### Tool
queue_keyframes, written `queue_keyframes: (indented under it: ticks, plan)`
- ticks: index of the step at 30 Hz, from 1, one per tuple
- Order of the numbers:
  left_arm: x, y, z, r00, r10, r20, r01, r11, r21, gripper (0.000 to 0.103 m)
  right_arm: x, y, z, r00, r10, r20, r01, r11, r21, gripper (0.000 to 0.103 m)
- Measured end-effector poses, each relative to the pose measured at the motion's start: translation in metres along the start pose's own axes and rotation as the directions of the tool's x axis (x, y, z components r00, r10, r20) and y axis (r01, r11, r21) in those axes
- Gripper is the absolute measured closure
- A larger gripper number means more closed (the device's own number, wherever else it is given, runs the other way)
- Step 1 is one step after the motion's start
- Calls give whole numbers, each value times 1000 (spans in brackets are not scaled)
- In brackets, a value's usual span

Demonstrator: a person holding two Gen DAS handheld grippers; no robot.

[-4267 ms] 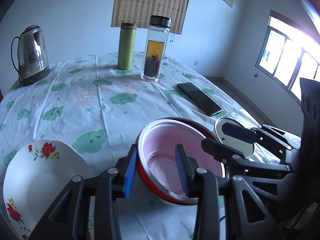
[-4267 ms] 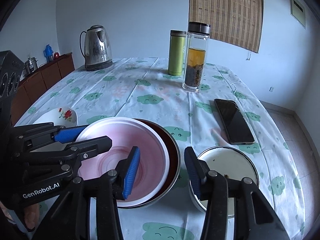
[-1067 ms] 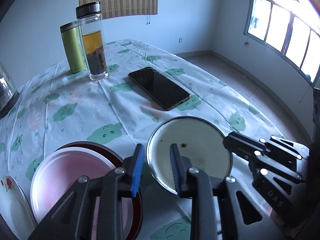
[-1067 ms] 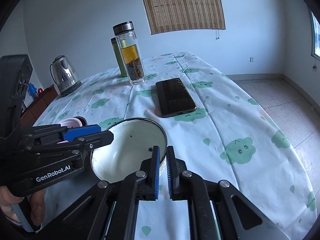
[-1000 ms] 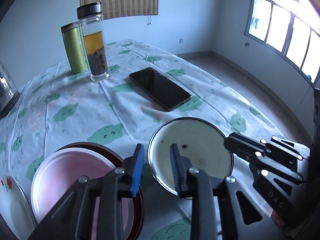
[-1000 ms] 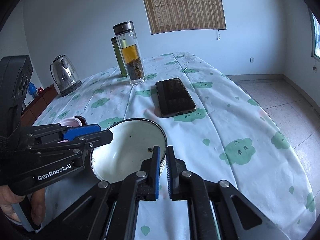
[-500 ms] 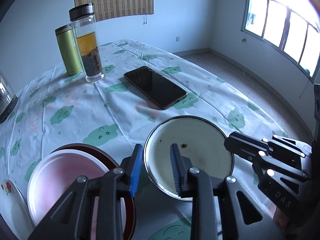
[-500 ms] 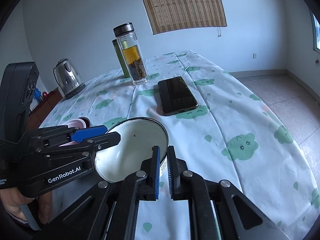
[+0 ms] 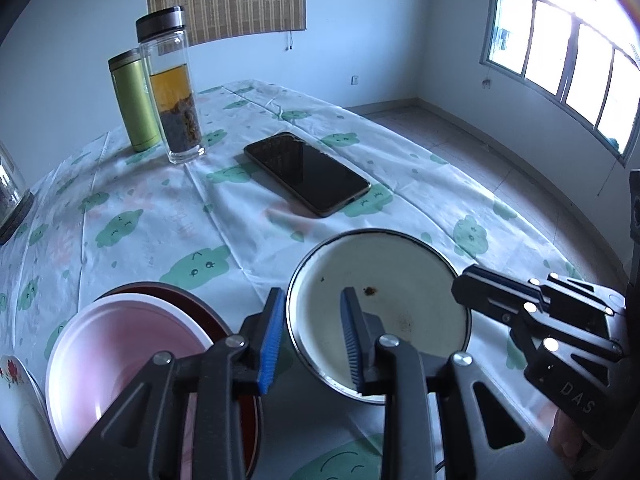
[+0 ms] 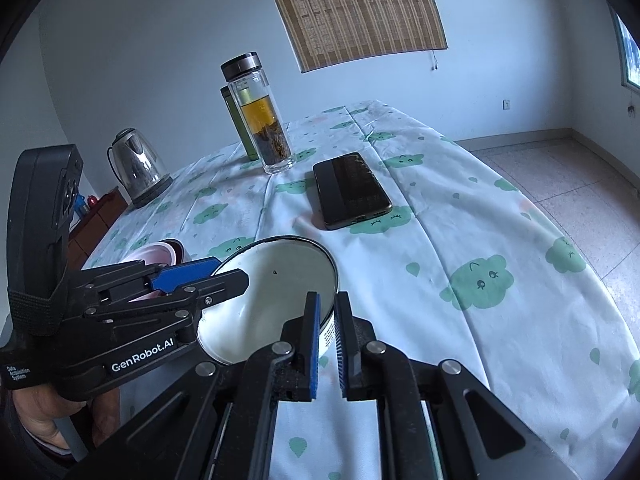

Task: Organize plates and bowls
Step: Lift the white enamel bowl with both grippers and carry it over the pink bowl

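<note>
A white enamel bowl (image 9: 384, 284) with a dark rim is lifted and tilted over the table. My right gripper (image 10: 328, 340) is shut on its right rim; it also shows in the left wrist view (image 9: 532, 312). My left gripper (image 9: 312, 340) straddles the bowl's left rim, one finger inside and one outside, with a gap showing, so it is open. The bowl also shows in the right wrist view (image 10: 276, 292). A pink bowl (image 9: 124, 352) sits nested in a red bowl (image 9: 188, 296) at the left. A flowered plate (image 9: 12, 376) lies at the far left edge.
A black phone (image 9: 308, 172) lies on the cloud-print tablecloth beyond the bowl. A glass tea bottle (image 9: 172, 92) and a green flask (image 9: 132, 100) stand at the back. A steel kettle (image 10: 138, 168) stands at the far left. The table edge (image 10: 560, 240) drops to the floor at the right.
The white enamel bowl has risen off the table and tilted in my right gripper. Both grippers have lifted slightly with it. My left gripper stays astride the rim.
</note>
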State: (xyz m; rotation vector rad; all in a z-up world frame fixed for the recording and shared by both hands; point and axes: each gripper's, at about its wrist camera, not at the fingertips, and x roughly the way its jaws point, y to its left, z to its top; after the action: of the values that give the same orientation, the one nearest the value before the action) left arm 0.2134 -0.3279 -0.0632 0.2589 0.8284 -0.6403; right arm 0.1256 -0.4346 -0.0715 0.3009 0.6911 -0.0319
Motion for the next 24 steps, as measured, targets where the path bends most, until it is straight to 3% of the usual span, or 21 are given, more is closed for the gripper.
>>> queue_keyframes:
  ticks: [7,15,24]
  plan:
    - [-1,-5,-3,1000,22,14,-22,999,26,76,3,5,-1,999,-42,6,42,999,-21,93]
    - [-3,-3,-4,1000,8,24,-9,1000,14,76,9,7,-1,999,-51,-14,51,999,15,85]
    - [-6,-1,-6,1000,-19,13,20,1000,-9,76,3,16,2,995,-104,12,104,995,-13,86]
